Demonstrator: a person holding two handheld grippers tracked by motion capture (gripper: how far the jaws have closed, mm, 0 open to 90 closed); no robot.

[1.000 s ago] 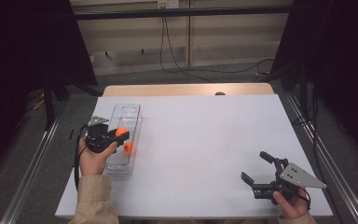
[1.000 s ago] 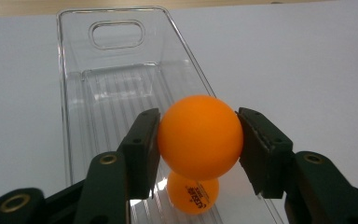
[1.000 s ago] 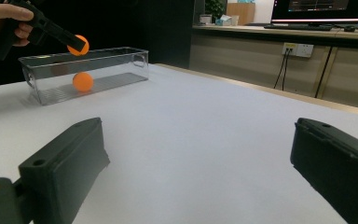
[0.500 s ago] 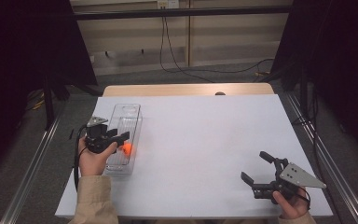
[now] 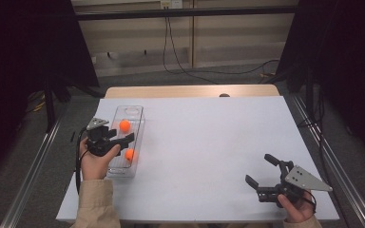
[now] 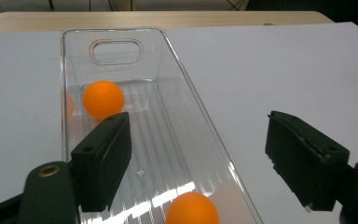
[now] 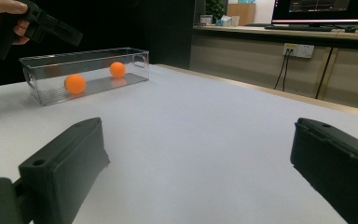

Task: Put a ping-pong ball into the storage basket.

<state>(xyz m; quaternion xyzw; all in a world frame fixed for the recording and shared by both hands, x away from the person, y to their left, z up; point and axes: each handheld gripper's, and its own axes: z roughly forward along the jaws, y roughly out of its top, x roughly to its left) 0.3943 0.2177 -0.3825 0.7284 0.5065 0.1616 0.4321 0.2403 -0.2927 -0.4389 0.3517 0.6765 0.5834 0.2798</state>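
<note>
Two orange balls (image 6: 103,98) inside clear plastic bin (image 5: 138,142), left side of white table (image 5: 209,142).

Smooth, round, matte; one mid-bin, one (image 6: 192,210) near front end, apart. Left gripper (image 5: 123,142) above bin, jaws just opened, nothing between. Right gripper (image 5: 262,171) well apart, jaws wide, empty.

Left gripper (image 5: 123,142) jaws were opening over clear bin (image 5: 138,142); orange ball (image 5: 130,154) that sat between them a second back dropped free, now lay on bin floor near its close end, nothing left between pads. Ball shifted slightly toward person from spot under gripper. Jaws ended wide apart above bin.
</note>
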